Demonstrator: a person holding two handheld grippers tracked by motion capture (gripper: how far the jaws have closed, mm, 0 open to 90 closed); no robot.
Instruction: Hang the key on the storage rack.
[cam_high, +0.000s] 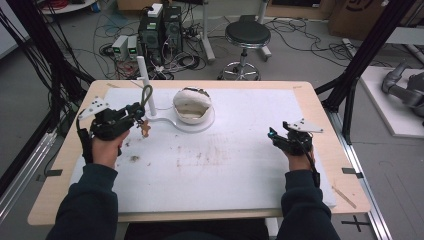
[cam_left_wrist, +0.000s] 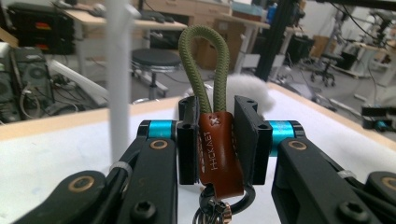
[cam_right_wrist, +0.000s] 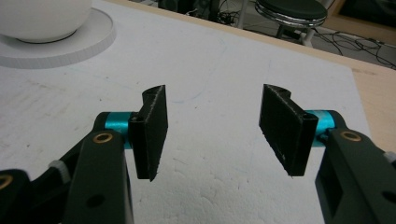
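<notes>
Keychain strap (cam_left_wrist: 215, 140) pinched in left gripper (cam_high: 134, 114), lifted above the white mat (cam_high: 235, 165).
White post (cam_high: 146, 85) just beside it, its curved base (cam_high: 165, 122) running to the bowl (cam_high: 192, 105) on a round plate (cam_high: 210, 122); right gripper (cam_right_wrist: 212, 133) spread, nothing between, well apart.

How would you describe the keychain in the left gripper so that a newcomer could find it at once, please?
Start at the white foam board covering the table and look to its far left, beside the upright white post. There the left gripper is shut on the keychain, marked out by its olive-green cord loop and brown leather tab above metal rings.
</notes>
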